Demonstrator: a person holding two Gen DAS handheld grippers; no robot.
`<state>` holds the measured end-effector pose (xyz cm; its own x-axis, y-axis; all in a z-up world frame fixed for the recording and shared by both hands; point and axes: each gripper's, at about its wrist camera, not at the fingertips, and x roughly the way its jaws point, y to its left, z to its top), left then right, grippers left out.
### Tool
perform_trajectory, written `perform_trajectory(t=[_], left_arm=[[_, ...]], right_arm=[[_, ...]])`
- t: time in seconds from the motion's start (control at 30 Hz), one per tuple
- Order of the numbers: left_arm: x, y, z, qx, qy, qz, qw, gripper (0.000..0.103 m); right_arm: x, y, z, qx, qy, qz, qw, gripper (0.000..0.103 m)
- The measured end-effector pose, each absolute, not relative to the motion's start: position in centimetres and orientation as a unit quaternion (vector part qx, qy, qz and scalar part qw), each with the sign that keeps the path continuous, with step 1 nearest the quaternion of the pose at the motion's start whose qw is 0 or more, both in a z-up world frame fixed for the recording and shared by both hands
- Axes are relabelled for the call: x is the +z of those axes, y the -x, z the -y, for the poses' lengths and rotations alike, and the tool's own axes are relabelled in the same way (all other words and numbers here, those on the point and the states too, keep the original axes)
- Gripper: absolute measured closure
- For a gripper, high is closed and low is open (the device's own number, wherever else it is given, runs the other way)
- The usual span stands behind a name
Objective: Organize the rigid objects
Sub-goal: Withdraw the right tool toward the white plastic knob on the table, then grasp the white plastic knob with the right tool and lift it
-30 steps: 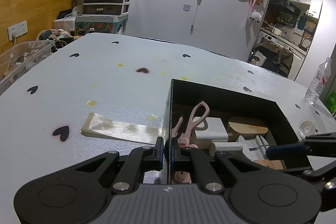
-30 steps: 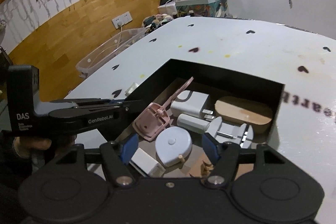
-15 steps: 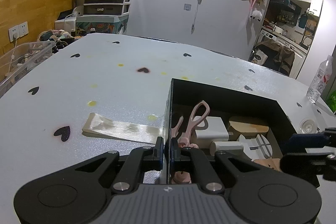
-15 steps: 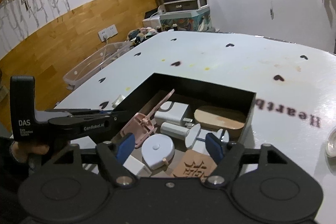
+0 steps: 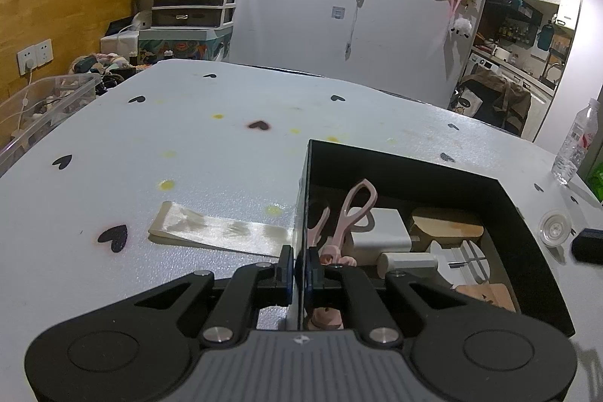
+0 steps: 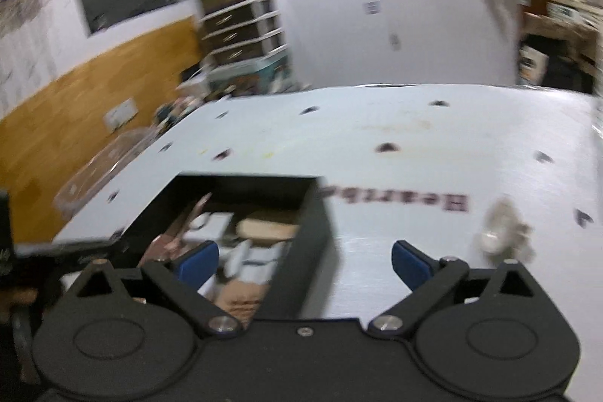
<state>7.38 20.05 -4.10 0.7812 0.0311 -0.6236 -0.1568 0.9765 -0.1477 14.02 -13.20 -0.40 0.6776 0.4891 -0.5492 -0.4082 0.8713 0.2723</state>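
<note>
A black open box (image 5: 527, 225) sits on the white table and holds pink scissors (image 5: 352, 210), a white charger (image 5: 380, 230), a wooden piece (image 5: 446, 226) and other small items. My left gripper (image 5: 299, 270) is shut on the box's left wall (image 5: 303, 198). In the blurred right wrist view the box (image 6: 312, 236) lies lower left. My right gripper (image 6: 305, 260) is open and empty above the box's right wall and the table. Its fingertip (image 5: 588, 245) shows at the right edge of the left wrist view.
A flat translucent strip (image 5: 218, 230) lies on the table left of the box. A small clear round lid (image 5: 554, 228) lies right of the box; it shows blurred in the right wrist view (image 6: 503, 230). A water bottle (image 5: 574, 142) stands at the far right edge.
My right gripper has drawn back out of the box and swung to the right, opening wider. My left gripper has stayed clamped on the box wall.
</note>
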Motion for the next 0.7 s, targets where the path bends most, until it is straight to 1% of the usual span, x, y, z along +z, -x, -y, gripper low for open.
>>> perform_trajectory(t=[0.1, 0.17, 0.23, 0.3, 0.33, 0.47, 0.53, 0.57, 0.7], left_arm=[[-4.1, -7.4, -20.0, 0.050, 0.096, -0.327, 0.939, 0.097], [-4.1, -7.4, -20.0, 0.050, 0.096, -0.328, 0.939, 0.097], [-4.1, -7.4, -20.0, 0.050, 0.095, -0.328, 0.939, 0.097], [-4.1, -7.4, -20.2, 0.051, 0.095, -0.328, 0.939, 0.097], [-4.1, -7.4, -20.2, 0.051, 0.095, -0.328, 0.939, 0.097], [-4.1, -7.4, -20.1, 0.051, 0.095, -0.328, 0.938, 0.097], [-4.2, -7.4, -20.2, 0.051, 0.094, -0.329, 0.938, 0.097], [-4.3, -7.3, -20.2, 0.052, 0.094, -0.329, 0.938, 0.097], [-4.4, -7.2, -20.3, 0.052, 0.093, -0.330, 0.938, 0.097]], right_arm=[[-0.9, -14.6, 15.9, 0.198, -0.095, -0.312, 0.924, 0.013], [-1.5, -15.1, 17.5, 0.166, -0.112, -0.305, 0.931, 0.022], [-2.0, -15.9, 18.6, 0.134, -0.116, -0.301, 0.937, 0.042], [-2.5, -16.7, 19.4, 0.106, -0.113, -0.299, 0.942, 0.053], [-2.7, -17.1, 19.7, 0.098, -0.115, -0.299, 0.942, 0.055], [-3.7, -18.7, 20.7, 0.072, -0.122, -0.302, 0.943, 0.054], [-4.2, -19.7, 21.1, 0.063, -0.122, -0.307, 0.942, 0.045], [-4.6, -20.2, 21.1, 0.063, -0.119, -0.311, 0.941, 0.044], [-5.5, -21.8, 21.6, 0.058, -0.111, -0.321, 0.939, 0.045]])
